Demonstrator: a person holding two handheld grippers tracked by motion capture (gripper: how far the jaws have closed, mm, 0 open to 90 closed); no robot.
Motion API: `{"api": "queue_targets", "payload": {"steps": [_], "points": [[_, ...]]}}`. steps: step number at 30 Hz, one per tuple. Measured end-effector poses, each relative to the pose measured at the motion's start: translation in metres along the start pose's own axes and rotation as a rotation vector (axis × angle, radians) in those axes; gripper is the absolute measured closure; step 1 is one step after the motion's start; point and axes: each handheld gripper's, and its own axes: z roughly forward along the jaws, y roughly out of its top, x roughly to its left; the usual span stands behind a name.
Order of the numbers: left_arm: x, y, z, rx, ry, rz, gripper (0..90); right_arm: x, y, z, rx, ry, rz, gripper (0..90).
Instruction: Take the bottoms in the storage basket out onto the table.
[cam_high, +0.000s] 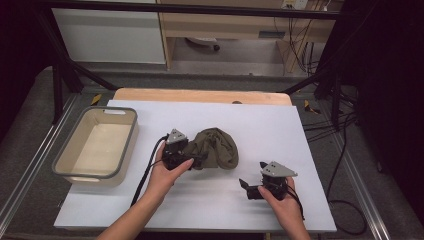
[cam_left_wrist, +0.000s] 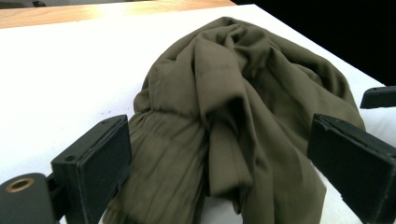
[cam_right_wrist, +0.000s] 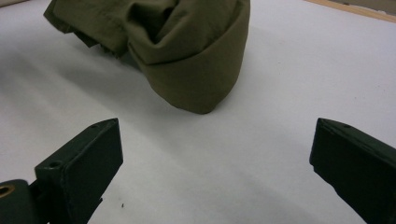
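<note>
Two grippers stood open: the left gripper (cam_left_wrist: 219, 158) straddled the crumpled olive-green cloth's (cam_left_wrist: 243, 107) near edge without pressing it, while the right gripper (cam_right_wrist: 215, 163) rested on the white table (cam_right_wrist: 289, 70), the cloth lying just beyond its fingers (cam_right_wrist: 84, 163).

Each hand carries a black gripper topped by a grey three-cornered plate: the left gripper (cam_high: 196, 159) trails a black cable along the bare forearm, as does the right gripper (cam_high: 243, 185). Its blocky black jaws show small screw holes and a brass-ringed hole.

A white-topped table (cam_high: 280, 125) stands before a wooden desk (cam_high: 220, 25) on grey floor (cam_high: 240, 57).
</note>
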Motion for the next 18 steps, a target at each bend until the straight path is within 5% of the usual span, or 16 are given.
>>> {"api": "queue_targets", "payload": {"steps": [18], "points": [[0.000, 0.004, -0.012, -0.028, 0.007, 0.009, 7.4, 0.000, 0.000, 0.000, 0.004, 0.003, -0.001, 3.1]]}}
